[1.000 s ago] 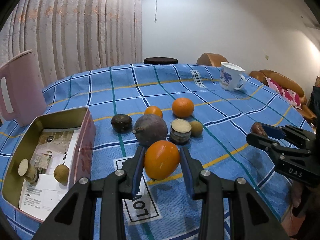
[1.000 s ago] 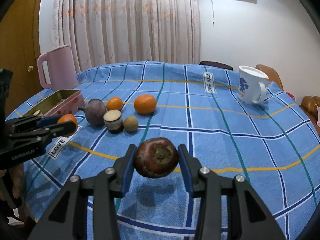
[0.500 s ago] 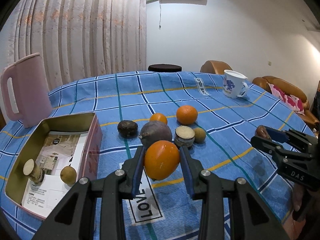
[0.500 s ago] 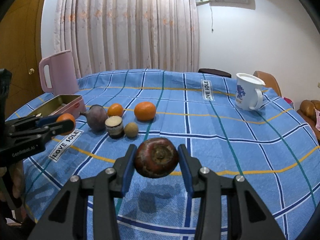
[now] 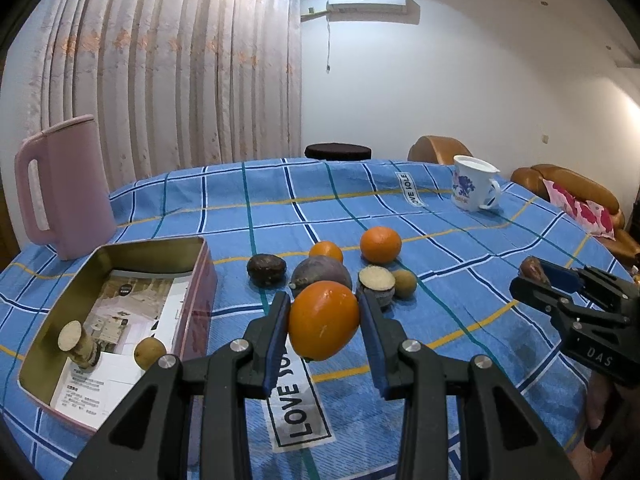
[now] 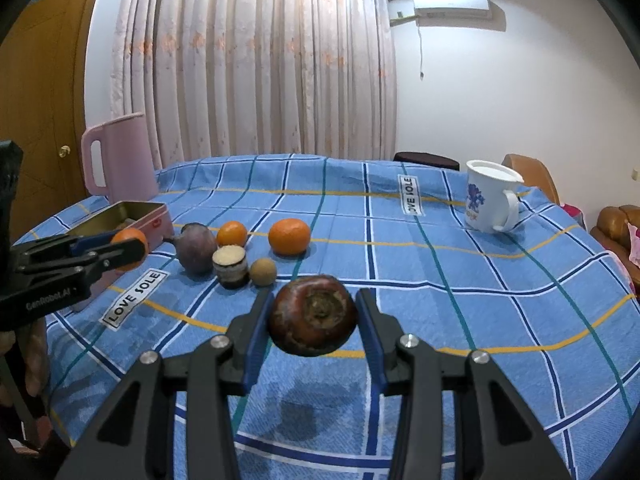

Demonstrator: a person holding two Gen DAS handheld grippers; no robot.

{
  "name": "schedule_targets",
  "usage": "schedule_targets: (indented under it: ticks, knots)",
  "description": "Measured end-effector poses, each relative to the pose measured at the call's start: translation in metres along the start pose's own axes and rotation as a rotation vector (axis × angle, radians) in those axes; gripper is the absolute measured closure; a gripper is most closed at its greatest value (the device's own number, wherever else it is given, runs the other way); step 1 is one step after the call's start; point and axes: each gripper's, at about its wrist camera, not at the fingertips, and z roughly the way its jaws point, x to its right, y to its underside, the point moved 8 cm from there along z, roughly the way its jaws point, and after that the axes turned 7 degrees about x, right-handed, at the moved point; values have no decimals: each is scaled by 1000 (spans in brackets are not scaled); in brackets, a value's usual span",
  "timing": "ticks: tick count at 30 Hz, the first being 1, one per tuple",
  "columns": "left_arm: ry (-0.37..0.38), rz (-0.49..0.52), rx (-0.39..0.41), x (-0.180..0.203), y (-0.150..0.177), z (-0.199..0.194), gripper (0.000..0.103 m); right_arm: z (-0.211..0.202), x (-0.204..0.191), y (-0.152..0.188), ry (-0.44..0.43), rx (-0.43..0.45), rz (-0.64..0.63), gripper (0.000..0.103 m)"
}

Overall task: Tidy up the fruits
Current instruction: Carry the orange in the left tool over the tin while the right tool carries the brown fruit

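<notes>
My left gripper [image 5: 324, 322] is shut on an orange fruit [image 5: 323, 320], held above the blue checked cloth just right of the pink tin [image 5: 120, 246]. In the tin lie a small round brown fruit [image 5: 149, 353] and a cut stub [image 5: 76, 340]. My right gripper [image 6: 314, 322] is shut on a dark reddish-brown fruit [image 6: 313, 320] above the cloth. On the table beyond sit a purple round fruit [image 5: 322, 274], two oranges [image 5: 380, 244] [image 5: 327, 251], a dark brown fruit [image 5: 266, 270], a cut dark piece [image 5: 376, 282] and a small tan fruit [image 5: 405, 283].
A pink kettle [image 5: 64, 188] stands at the back left behind the tin. A white mug [image 5: 474, 188] with a blue print stands at the back right. Brown armchairs [image 5: 568, 192] and a dark stool [image 5: 338, 151] lie beyond the table's far edge. The tin holds printed paper [image 5: 120, 320].
Both grippers have tilted up a little, so the table sits lower in both views and more wall shows. Each keeps its fruit; the fruits on the cloth have not moved.
</notes>
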Motion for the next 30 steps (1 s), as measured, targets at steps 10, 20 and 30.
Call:
schedule_targets:
  ticks: [10, 20, 30]
  knots:
    - [-49, 37, 67, -3, -11, -12, 66, 2, -6, 0, -2, -13, -36, 58]
    - [-82, 29, 91, -17, -20, -20, 66, 1, -16, -9, -13, 2, -54, 58]
    - [-113, 30, 86, -31, -24, -22, 66, 9, -40, -29, -68, 14, -78, 58]
